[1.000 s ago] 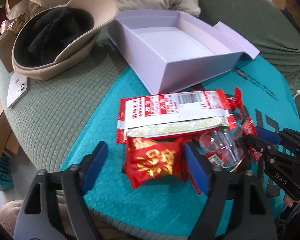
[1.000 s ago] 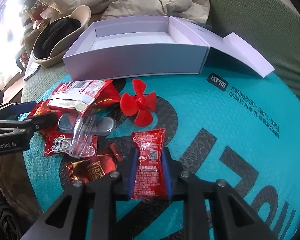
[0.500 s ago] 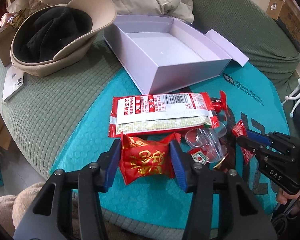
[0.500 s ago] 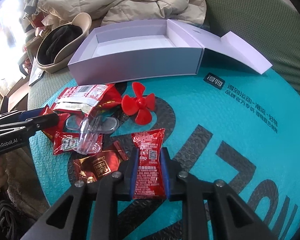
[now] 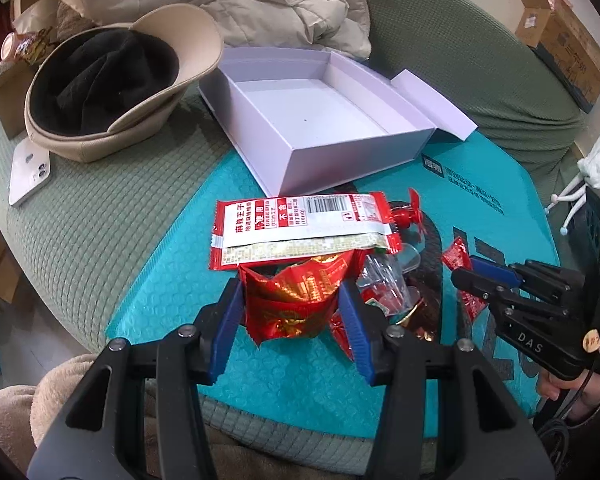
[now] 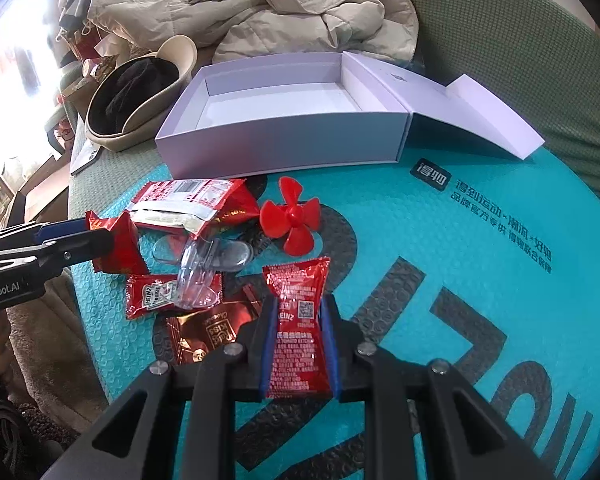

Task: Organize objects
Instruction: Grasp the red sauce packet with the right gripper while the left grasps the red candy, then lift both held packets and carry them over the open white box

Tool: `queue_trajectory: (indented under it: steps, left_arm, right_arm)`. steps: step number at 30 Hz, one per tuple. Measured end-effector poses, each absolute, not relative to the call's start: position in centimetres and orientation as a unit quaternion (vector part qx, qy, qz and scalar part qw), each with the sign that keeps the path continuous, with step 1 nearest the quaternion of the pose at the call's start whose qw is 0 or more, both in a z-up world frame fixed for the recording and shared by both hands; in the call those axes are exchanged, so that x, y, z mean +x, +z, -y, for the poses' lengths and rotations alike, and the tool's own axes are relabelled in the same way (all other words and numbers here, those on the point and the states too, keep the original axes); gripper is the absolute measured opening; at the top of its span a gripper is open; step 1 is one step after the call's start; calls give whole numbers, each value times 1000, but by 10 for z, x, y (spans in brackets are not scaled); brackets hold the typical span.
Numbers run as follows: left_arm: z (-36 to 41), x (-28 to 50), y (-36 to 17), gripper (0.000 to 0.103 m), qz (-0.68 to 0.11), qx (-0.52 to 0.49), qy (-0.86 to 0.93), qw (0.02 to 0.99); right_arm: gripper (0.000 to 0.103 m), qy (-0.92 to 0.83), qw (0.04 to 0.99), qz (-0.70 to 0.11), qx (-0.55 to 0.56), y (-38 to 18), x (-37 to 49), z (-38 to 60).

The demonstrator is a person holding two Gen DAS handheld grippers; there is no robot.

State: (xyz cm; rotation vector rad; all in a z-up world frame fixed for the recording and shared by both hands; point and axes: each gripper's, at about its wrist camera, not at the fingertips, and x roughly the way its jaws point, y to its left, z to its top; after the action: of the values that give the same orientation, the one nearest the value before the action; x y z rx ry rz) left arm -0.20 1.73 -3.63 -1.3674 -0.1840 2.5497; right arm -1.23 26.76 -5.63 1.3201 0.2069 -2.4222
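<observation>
Snacks are picked up: left gripper (image 5: 290,320) pinches a red packet (image 5: 292,300), right gripper (image 6: 298,354) pinches a ketchup packet (image 6: 298,320). Next, probably into the box (image 5: 300,120).

Green textured cushion surface (image 5: 100,216) carries everything. Teal bubble mailer (image 6: 480,264) with black lettering lies flat on it, lower centre and right. Open white box (image 6: 284,148) upper centre, front edge on the mailer, flap open to the right. Beige hat (image 5: 112,136) with black lining upper left, white phone (image 5: 30,174) just beside it, face down. Puffy beige jacket (image 6: 260,12) heaped along the top. On the mailer: red snack packets, red propeller (image 6: 292,216), clear plastic piece (image 6: 204,268).
</observation>
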Motion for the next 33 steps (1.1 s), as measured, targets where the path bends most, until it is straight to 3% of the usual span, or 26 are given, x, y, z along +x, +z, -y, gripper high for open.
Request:
queue_trajectory:
  steps: [6,9,13,18,20,22,33]
  left_arm:
    - [-18,-10,-57,49,78,-507,852,108]
    - [-19,-12,-65,53,88,-519,845,101]
    - [-27,-14,-65,67,72,-513,849,99]
    - [-36,-15,-69,69,37,-498,861,93]
    - [-39,-13,-69,66,24,-493,865,89]
    - [-41,-10,-68,49,15,-488,868,90]
    - [-26,11,-44,39,57,-474,873,102]
  right_arm:
    - [21,-858,184,-73,473,-60,-11,-270]
    - [21,-856,175,-71,481,-64,-13,-275]
    - [21,-854,173,-69,486,-68,-14,-279]
    - [21,-849,171,-73,495,-74,-12,-279]
    - [21,-847,172,-73,497,-76,-9,-278]
    - [21,-846,172,-73,498,-77,-6,-278]
    - [21,-861,186,-82,466,-50,16,-274]
